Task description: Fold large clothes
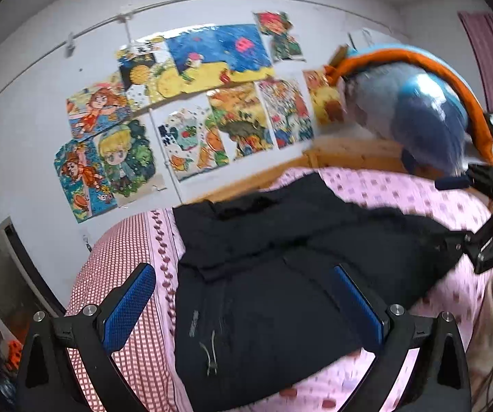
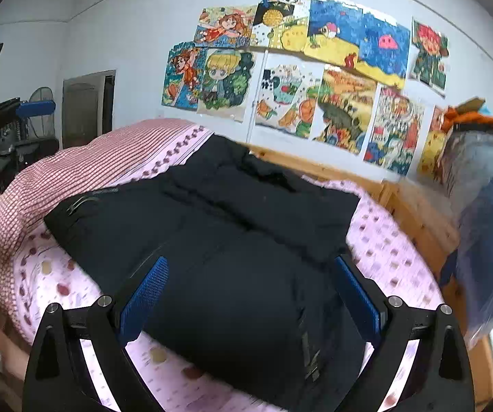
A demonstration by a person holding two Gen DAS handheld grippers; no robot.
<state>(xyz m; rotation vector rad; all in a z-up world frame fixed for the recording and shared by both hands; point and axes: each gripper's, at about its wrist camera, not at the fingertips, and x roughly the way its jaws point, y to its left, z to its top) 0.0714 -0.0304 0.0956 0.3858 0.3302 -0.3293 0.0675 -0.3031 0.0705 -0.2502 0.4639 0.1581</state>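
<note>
A large black padded jacket [image 1: 281,267] lies folded in a thick bundle on the pink patterned bed sheet [image 1: 418,192]. It also shows in the right wrist view [image 2: 232,240], with a zipper along its near right edge. My left gripper [image 1: 246,288] is open and empty, its blue pads hovering over the jacket's near part. My right gripper [image 2: 251,281] is open and empty, above the jacket's near end. The right gripper also appears at the right edge of the left wrist view [image 1: 480,206], and the left gripper at the left edge of the right wrist view [image 2: 23,110].
A red checked cover [image 2: 75,158] lies at the bed's left side. A wooden bed frame [image 2: 414,206] runs along the wall, which bears several colourful drawings [image 2: 315,68]. A blue and orange bundle in clear plastic [image 2: 486,206] stands at the right. A fan [image 2: 40,103] and a door [image 2: 88,106] are at far left.
</note>
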